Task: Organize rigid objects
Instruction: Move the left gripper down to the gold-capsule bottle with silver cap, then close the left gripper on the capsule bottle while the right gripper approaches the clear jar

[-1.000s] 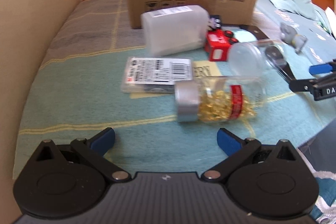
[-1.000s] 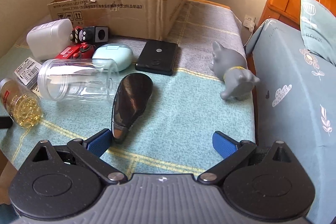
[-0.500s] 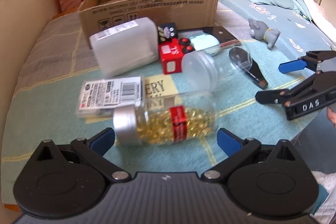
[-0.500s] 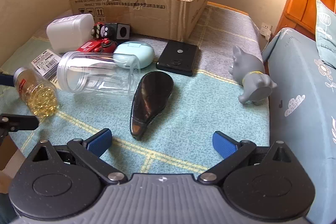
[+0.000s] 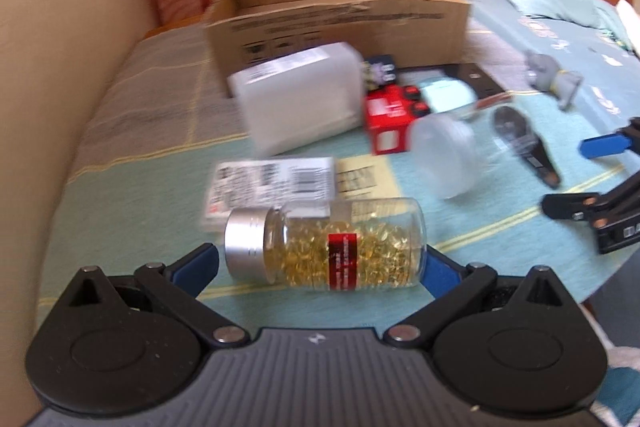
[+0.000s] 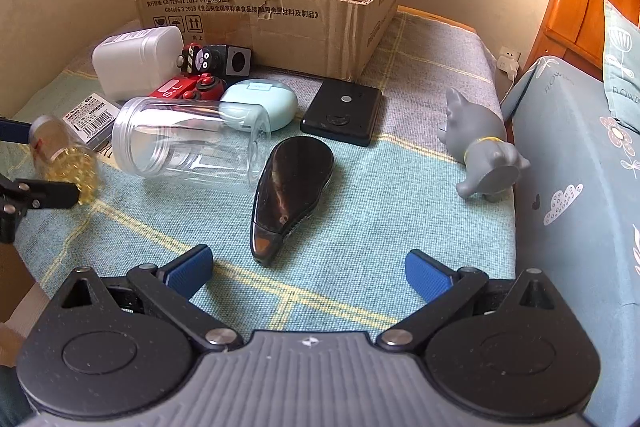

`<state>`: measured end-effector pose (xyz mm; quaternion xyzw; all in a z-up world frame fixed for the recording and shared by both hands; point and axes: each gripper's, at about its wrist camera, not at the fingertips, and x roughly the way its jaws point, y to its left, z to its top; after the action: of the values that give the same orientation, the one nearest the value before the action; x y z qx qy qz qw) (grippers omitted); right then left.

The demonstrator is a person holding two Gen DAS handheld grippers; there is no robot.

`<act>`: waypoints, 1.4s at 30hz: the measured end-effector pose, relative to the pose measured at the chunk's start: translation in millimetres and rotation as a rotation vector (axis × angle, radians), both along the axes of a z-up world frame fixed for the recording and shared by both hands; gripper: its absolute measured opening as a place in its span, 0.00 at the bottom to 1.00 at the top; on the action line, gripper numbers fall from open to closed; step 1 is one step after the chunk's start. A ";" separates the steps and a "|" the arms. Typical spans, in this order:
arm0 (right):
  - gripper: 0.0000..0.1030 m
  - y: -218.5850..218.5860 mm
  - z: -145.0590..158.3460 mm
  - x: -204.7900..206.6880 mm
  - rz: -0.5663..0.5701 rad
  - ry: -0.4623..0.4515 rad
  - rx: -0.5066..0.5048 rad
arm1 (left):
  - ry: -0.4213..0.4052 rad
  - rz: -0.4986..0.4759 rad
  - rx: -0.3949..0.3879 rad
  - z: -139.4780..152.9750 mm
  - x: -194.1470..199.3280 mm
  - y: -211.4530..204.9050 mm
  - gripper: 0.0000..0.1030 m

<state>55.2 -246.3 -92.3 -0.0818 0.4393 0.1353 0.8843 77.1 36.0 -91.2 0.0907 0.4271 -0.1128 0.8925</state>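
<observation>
Lying on its side in front of the cardboard box (image 5: 340, 15), the capsule bottle (image 5: 340, 247) sits crosswise between the wide-apart fingers of the left gripper (image 5: 320, 263), the nearer one.

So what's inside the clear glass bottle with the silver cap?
The clear glass bottle with the silver cap lies on its side, partly filled with golden-yellow capsules. A red label covers a strip of them; its text is too blurred to read.
</observation>
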 end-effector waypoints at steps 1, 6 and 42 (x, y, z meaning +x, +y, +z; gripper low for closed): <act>1.00 0.0 -0.1 -0.1 0.000 0.000 0.000 | -0.001 0.012 0.004 -1.0 1.0 4.1 0.99; 1.00 1.0 -0.9 -0.9 -0.003 -0.001 -0.002 | 0.010 0.022 0.009 -8.8 5.4 4.8 1.00; 1.00 4.2 7.9 -7.1 0.000 0.001 0.006 | -0.155 0.077 -0.093 -7.5 -6.7 18.7 0.91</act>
<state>48.0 -242.1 -84.4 -0.0791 0.4393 0.1365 0.8844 70.4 54.7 -98.6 0.0414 0.3544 -0.0909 0.9297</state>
